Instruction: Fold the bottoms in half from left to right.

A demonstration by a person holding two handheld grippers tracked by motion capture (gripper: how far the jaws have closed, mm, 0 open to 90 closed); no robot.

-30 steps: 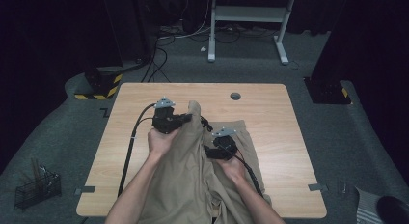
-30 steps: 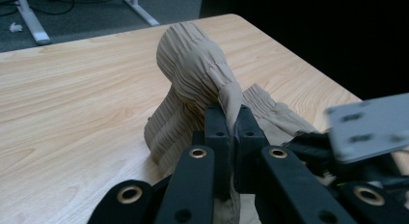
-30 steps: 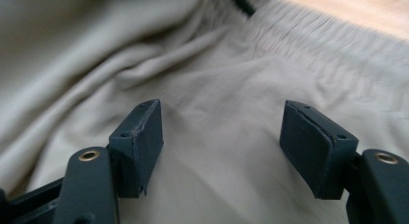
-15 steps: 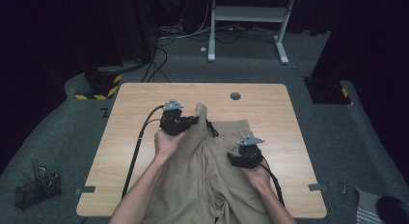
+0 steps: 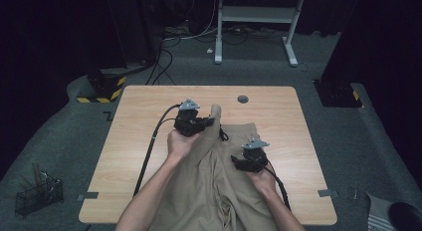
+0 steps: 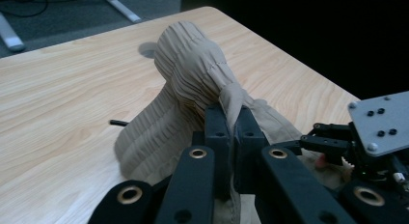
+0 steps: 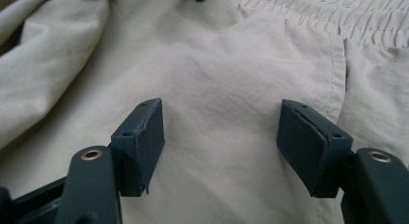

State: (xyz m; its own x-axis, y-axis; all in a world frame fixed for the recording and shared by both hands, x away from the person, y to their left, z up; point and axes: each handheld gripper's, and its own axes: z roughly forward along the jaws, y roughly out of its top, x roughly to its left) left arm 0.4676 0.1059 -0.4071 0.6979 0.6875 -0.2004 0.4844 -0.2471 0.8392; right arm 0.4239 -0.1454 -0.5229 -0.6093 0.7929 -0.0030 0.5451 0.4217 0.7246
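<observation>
Beige trousers (image 5: 214, 186) with a gathered elastic waistband (image 6: 193, 69) lie on the wooden table (image 5: 134, 126), running from the middle toward the near edge. My left gripper (image 5: 211, 120) is shut on a bunched fold of the waistband, which stands up in a hump beyond its jaws (image 6: 235, 119). My right gripper (image 5: 236, 162) rests over the right half of the trousers. Its jaws are open (image 7: 222, 132) and wide apart above flat cloth (image 7: 217, 64), near a pocket seam (image 7: 333, 89).
A dark round hole (image 5: 243, 98) sits in the table near its far edge. A black drawstring tip (image 6: 118, 122) lies beside the cloth. On the floor are a wire basket (image 5: 37, 193) at left, a yellow-black striped block (image 5: 102, 89) and a white desk frame (image 5: 254, 17).
My left gripper has carried the pinched waistband to the right. My right gripper has slid right and a little nearer across the cloth, mostly in the first half second.
</observation>
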